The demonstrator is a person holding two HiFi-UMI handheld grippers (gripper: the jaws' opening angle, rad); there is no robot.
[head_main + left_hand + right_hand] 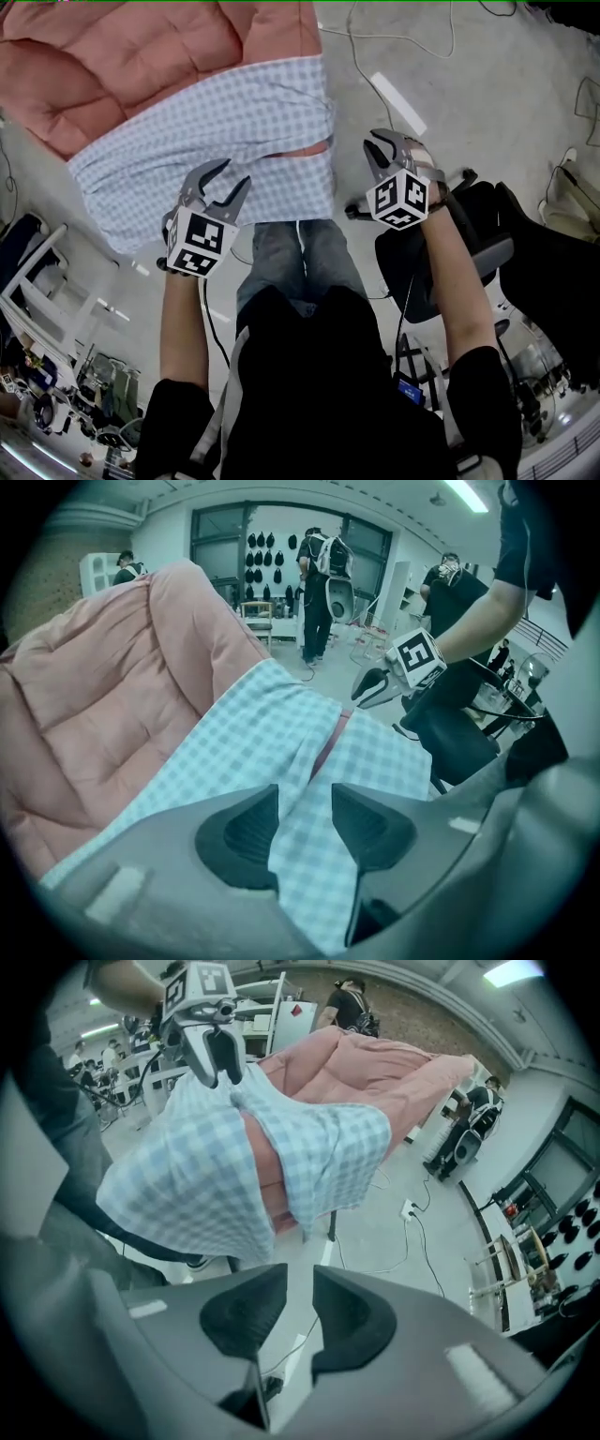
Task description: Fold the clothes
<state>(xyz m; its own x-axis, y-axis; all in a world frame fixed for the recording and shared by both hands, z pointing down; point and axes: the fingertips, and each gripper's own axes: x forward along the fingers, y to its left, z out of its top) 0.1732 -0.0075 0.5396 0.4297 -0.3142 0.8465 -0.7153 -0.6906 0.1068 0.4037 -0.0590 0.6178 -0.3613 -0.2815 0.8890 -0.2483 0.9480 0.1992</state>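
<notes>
Both open: left gripper (232,178) over checked shirt (234,112) on pink quilt (141,56), right gripper (375,145) near black chair (483,211).

pink quilt (141,66): cut off, upper left edge | checked garment (272,733): lower part hidden behind left tongs (305,799), bottom centre

No words, numbers or brand names can be read anywhere in these pictures. The only printed marks are black and white square patterns. One is on the marker cube (200,242) of the left gripper (228,183), at the lower left of the head view. The other marker cube (398,199), on the right gripper (378,155), sits right of the middle. They are shapes, not letters.
</notes>
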